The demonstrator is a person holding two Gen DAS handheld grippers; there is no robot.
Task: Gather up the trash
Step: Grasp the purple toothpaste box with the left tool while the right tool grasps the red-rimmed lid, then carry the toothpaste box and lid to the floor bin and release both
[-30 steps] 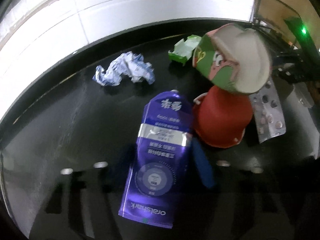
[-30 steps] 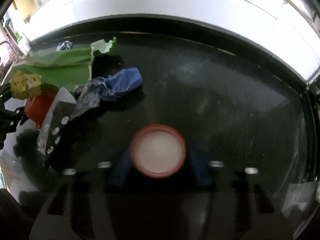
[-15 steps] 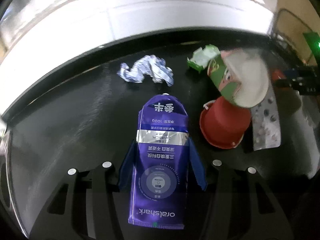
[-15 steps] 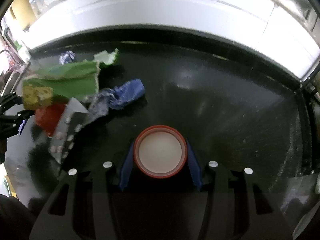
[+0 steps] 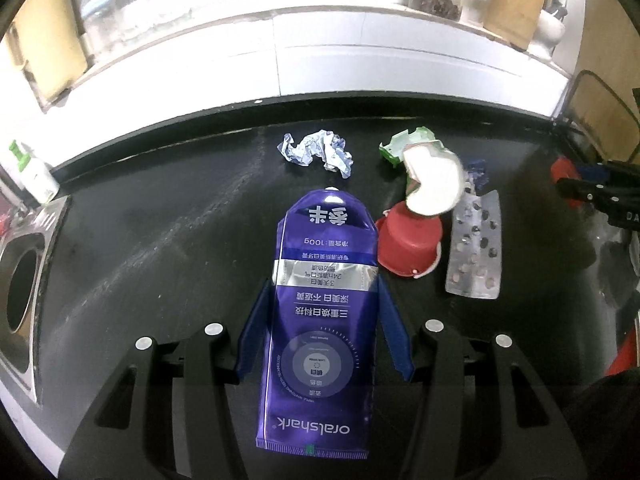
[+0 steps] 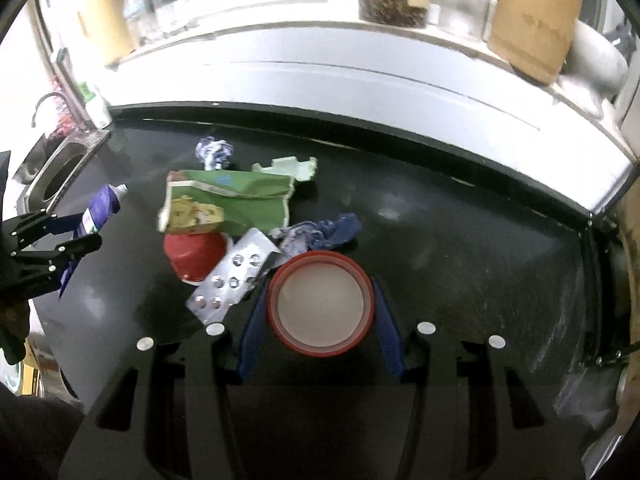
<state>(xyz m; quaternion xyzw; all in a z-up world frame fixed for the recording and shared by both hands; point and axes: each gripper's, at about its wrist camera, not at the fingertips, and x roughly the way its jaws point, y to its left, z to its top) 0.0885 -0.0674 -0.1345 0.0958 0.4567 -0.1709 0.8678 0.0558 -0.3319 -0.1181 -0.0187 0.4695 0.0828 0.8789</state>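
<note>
My left gripper (image 5: 322, 296) is shut on a purple toothpaste tube (image 5: 320, 320), held above the black counter (image 5: 160, 240); the tube also shows in the right wrist view (image 6: 102, 208). My right gripper (image 6: 320, 304) is shut on a red-rimmed round cup (image 6: 320, 308). On the counter lie a green paper cup (image 6: 228, 200), a small red cup (image 5: 408, 244), a silver blister pack (image 5: 474, 248), a crumpled blue-white wrapper (image 5: 316, 152), a torn green carton piece (image 5: 404, 142) and a crumpled blue wrapper (image 6: 324, 232).
A steel sink (image 5: 24, 280) is at the counter's left end, with a soap bottle (image 5: 32, 172) beside it. A white tiled ledge (image 5: 320, 52) runs behind the counter, carrying jars and a brown bag (image 6: 532, 20).
Both grippers have risen and pulled back from the counter with their objects; the trash pile looks smaller and farther away.
</note>
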